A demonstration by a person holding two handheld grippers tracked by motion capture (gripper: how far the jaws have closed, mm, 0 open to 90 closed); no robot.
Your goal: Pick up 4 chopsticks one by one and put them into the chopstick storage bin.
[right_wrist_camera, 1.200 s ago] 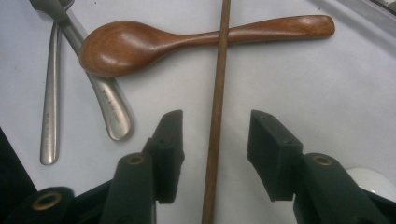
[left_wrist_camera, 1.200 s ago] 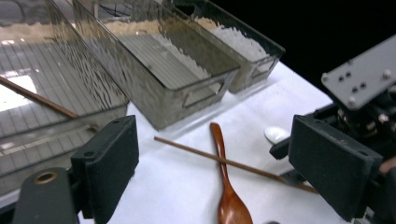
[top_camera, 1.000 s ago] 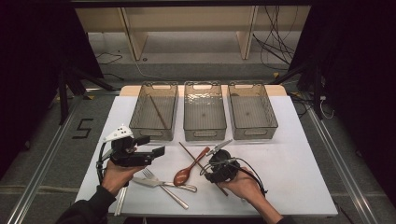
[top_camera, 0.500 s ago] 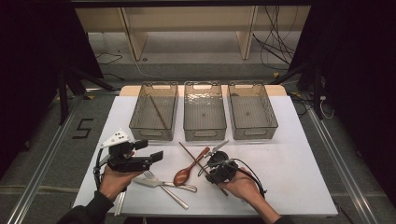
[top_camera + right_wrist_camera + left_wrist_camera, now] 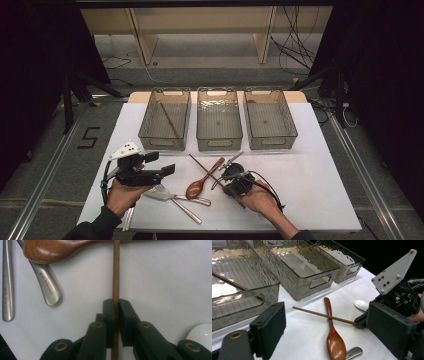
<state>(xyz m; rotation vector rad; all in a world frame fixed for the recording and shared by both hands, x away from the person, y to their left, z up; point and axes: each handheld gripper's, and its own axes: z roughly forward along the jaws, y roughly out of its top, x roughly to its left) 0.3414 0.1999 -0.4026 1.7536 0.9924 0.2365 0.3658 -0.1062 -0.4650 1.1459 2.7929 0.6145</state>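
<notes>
A thin wooden chopstick lies on the white table, crossing the handle of a brown wooden spoon. My right gripper has just been closing and is now shut on the chopstick, pads pressing on both sides. The high view has this right gripper low over the chopstick. My left gripper hovers left of the spoon, open and holding nothing. Through its wide pads I see the spoon, the chopstick and the right gripper.
Three clear bins stand in a row behind: left bin with one chopstick inside, middle bin, right bin. Metal cutlery lies by the spoon. A white rounded piece rests beside the right gripper.
The right gripper's jaws have drawn together onto the chopstick. Both hands have stayed almost where they were.
</notes>
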